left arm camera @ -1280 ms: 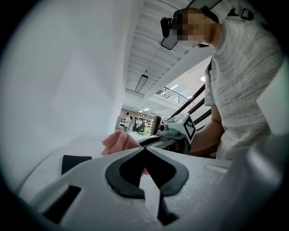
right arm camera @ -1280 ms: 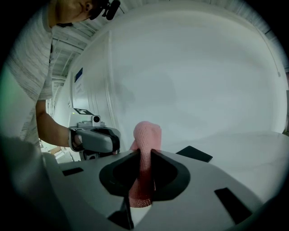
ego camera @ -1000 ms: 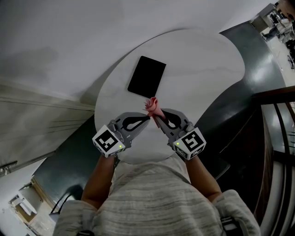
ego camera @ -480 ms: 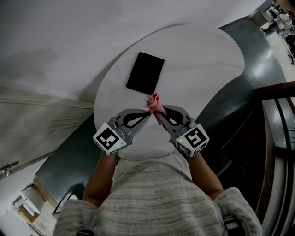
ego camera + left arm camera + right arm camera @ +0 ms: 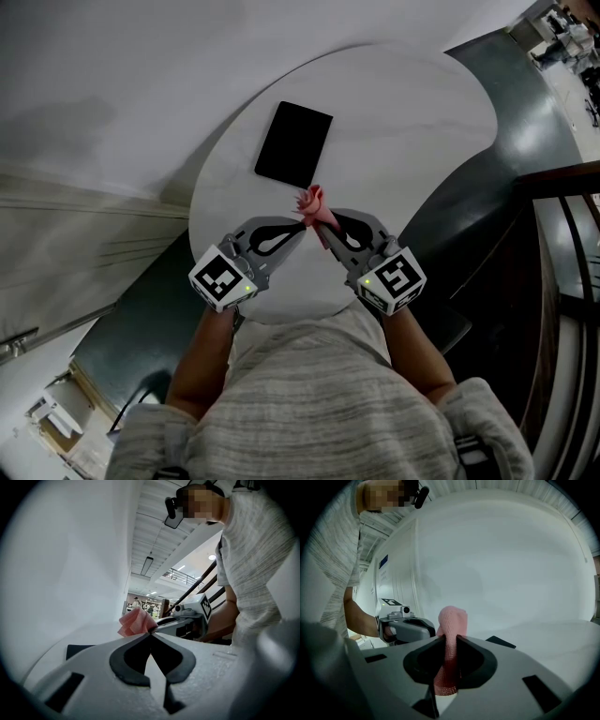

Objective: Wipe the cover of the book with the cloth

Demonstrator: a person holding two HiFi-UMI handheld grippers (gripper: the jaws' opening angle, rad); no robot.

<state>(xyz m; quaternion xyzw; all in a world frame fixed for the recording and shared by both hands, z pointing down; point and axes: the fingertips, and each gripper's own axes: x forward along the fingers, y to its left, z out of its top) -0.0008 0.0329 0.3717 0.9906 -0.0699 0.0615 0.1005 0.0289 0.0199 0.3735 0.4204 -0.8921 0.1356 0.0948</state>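
White round desk (image 5: 422,122) holds the black book (image 5: 293,144) just past the pink cloth (image 5: 312,202), its long side pointing away from the cloth. Right tool (image 5: 449,641) is clamped on the cloth. Left tool (image 5: 150,633) is closed, its tips touching the cloth

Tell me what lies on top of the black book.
Nothing: the book lies bare on the table. The cloth is short of it, pinched in the right tongs. Whatever the book covers is hidden.
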